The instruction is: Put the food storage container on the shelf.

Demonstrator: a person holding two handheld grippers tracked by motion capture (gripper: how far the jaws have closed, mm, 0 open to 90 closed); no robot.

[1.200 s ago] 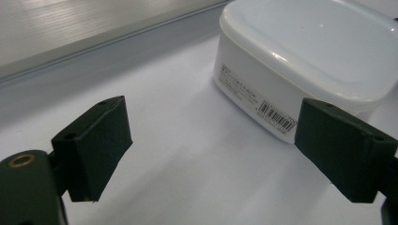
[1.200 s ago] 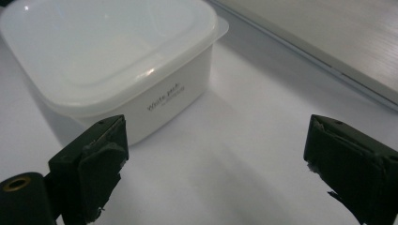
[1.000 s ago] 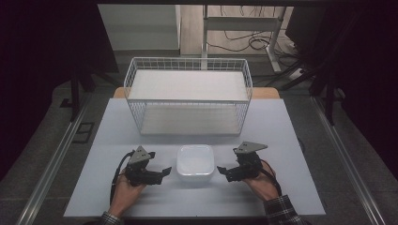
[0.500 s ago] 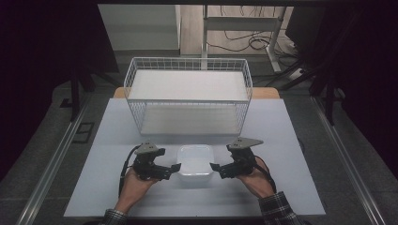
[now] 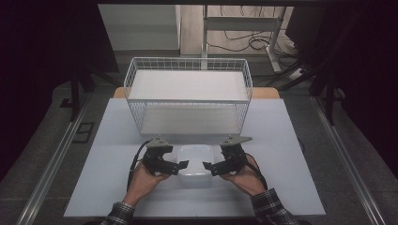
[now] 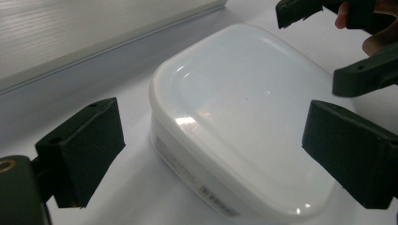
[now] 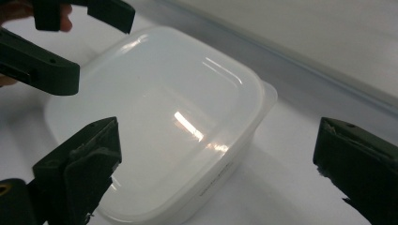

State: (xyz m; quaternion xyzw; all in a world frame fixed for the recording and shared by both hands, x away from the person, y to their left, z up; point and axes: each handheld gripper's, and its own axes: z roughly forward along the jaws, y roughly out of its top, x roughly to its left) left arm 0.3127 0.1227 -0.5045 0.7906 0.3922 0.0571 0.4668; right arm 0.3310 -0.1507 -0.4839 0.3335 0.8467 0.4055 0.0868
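Two hand-held grippers flank a white lidded container (image 5: pixel 194 161) at the near centre of the table (image 5: pixel 300 187). Plaid sleeves (image 5: pixel 272 210) enter from the near edge, and each hand wraps the body of its tool.

Left gripper (image 5: pixel 182 165): positioned just left of the container, jaws pointing right toward it. In the left gripper view the left gripper (image 6: pixel 211 150) has its jaws spread wide, one on either side of the container's near-left corner, with clear gaps between the pads and the plastic. No contact is visible.

Right gripper (image 5: pixel 208 166): positioned just right of the container, jaws pointing left toward it. In the right gripper view the right gripper (image 7: pixel 216 164) likewise has its jaws spread wide; one jaw sits over the lid's near edge and the other stands off to the side above bare table. No contact is visible.

Container: rounded rectangular form, translucent white, lid seated flush. It rests flat on the table between the two grippers. Small printed text runs along one side wall and is too small to read.

Wire basket (image 5: pixel 189 96): white, rectangular, open-topped, standing on the table beyond the container, at the far centre. A white panel lies across its upper part.

Beyond the table, cables (image 5: pixel 256 42) lie on the floor.
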